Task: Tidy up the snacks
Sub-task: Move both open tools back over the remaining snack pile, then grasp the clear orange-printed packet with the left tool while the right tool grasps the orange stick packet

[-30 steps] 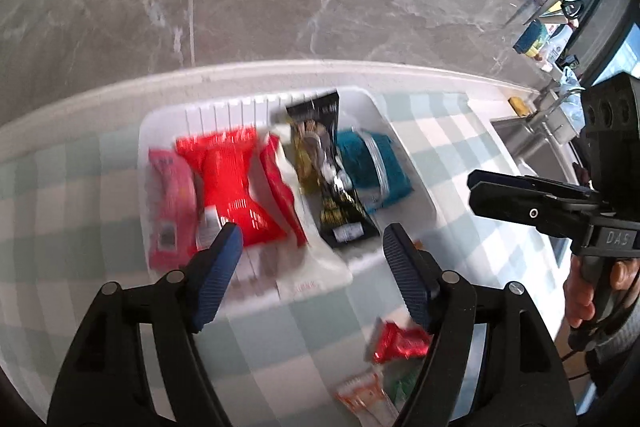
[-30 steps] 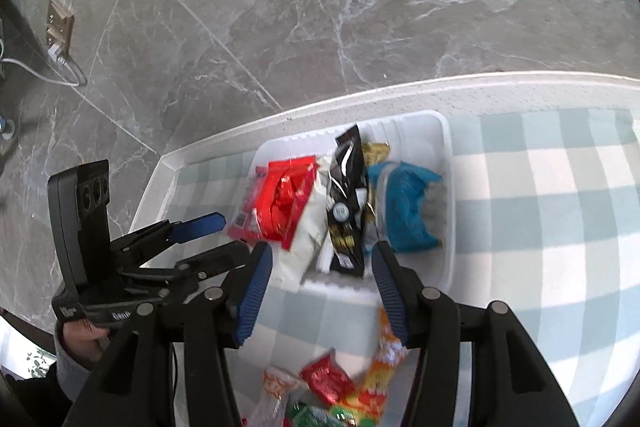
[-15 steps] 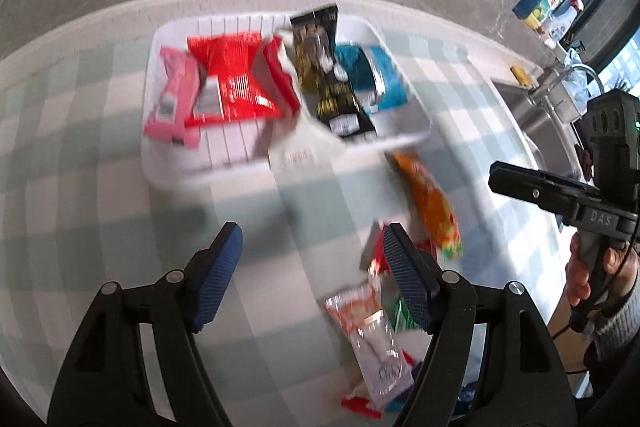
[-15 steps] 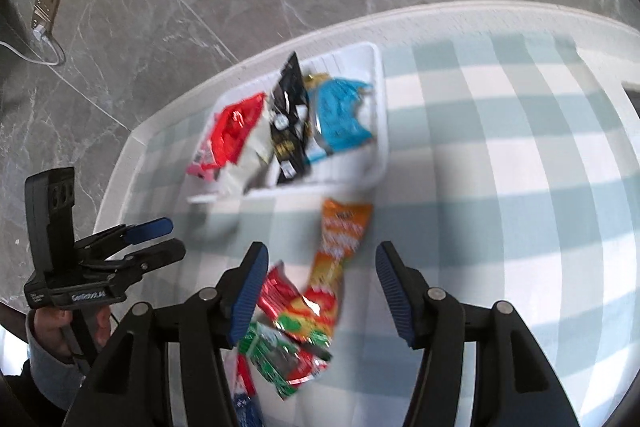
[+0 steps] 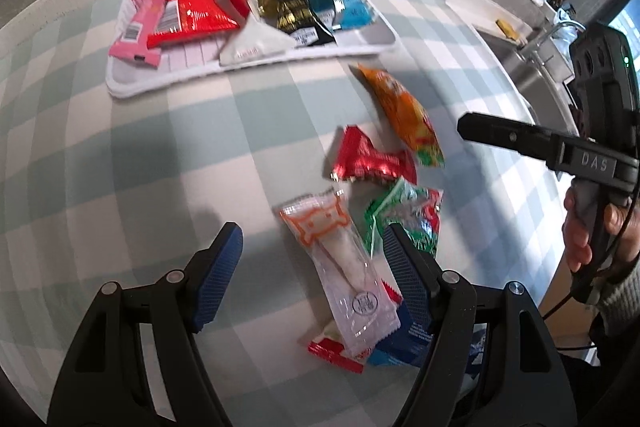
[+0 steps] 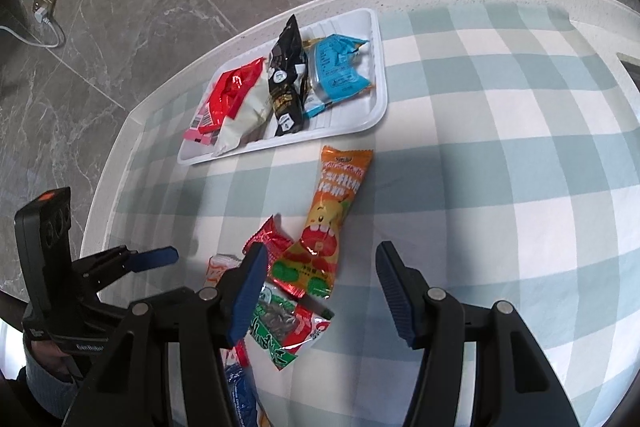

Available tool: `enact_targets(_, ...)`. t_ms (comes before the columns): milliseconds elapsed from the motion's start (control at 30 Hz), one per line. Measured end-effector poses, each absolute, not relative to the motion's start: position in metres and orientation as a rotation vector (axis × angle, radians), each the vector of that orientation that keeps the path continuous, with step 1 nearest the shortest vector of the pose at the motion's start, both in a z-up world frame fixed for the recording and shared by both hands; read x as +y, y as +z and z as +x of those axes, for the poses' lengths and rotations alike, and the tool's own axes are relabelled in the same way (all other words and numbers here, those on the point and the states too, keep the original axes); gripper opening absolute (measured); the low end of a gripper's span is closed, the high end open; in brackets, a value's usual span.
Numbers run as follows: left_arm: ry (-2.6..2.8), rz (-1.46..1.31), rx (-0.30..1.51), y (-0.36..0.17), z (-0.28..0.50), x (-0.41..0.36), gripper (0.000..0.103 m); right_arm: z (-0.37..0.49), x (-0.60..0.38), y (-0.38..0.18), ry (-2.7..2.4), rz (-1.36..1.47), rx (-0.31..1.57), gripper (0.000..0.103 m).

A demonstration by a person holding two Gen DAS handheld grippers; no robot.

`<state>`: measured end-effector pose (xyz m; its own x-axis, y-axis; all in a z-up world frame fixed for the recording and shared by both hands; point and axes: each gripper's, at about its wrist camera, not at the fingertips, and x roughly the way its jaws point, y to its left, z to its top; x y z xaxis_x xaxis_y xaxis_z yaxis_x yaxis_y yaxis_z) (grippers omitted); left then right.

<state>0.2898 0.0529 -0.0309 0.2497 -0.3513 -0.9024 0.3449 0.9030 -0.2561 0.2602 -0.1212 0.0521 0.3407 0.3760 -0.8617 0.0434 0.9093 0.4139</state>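
**Both tools hang over the loose snacks, the tray further back**

The left tool point(image 5: 312, 263) hovers with its jaws spread and nothing pinched; a clear packet with orange print point(image 5: 340, 267) lies on the tabletop point(image 5: 160, 167) between its blue pads, untouched. The right tool point(image 6: 320, 283) is likewise released, its jaws apart above the long orange packet point(image 6: 332, 227), whose lower end lies between the pads without contact.

The white tray point(image 6: 360, 115) sits at the far side of the checked tabletop, near the edge. In it lie a pink bar point(image 5: 138, 27), a red packet point(image 5: 192, 11), a white packet point(image 5: 252, 43) that juts over the near rim, a black-and-gold packet point(image 5: 284, 7) and a blue packet point(image 5: 340, 3), side by side and partly overlapping.

The loose snacks cluster on the tabletop apart from the tray: the orange packet nearest it, a shiny red wrapper point(image 5: 368, 159) touching its lower end, a green-and-red packet point(image 6: 284, 327) just below, and the clear packet lying over a red and a blue wrapper point(image 5: 400, 343). A hand point(image 5: 588, 227) grips the right tool's handle.
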Motion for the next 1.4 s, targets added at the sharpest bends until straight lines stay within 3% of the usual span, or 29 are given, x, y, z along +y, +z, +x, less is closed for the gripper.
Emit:
enact_targets(1100, -0.469, 0.123, 1.296, -0.066, 0.281, 0.027, 0.071, 0.282, -0.110, 0.033, 0.230, 0.374, 1.251, 0.059)
enact_targets(1200, -0.470, 0.150, 1.277, -0.065, 0.282, 0.025, 0.065, 0.292, -0.110, 0.025, 0.224, 0.380, 1.271, 0.059)
enact_targets(1233, -0.471, 0.149, 1.267, -0.065, 0.281, 0.025, 0.057, 0.295, -0.111, 0.022, 0.221, 0.387, 1.279, 0.059)
enact_targets(1300, -0.467, 0.147, 1.253, -0.065, 0.282, 0.027, 0.050, 0.299, -0.111, 0.016, 0.222, 0.400, 1.294, 0.049)
enact_targets(1367, -0.462, 0.153, 1.240, -0.065, 0.285, 0.030, 0.038, 0.303, -0.112, 0.012, 0.222, 0.410, 1.305, 0.028)
enact_targets(1400, -0.455, 0.161, 1.236, -0.065, 0.285, 0.031, 0.031, 0.304, -0.112, 0.009, 0.225, 0.413, 1.310, 0.024)
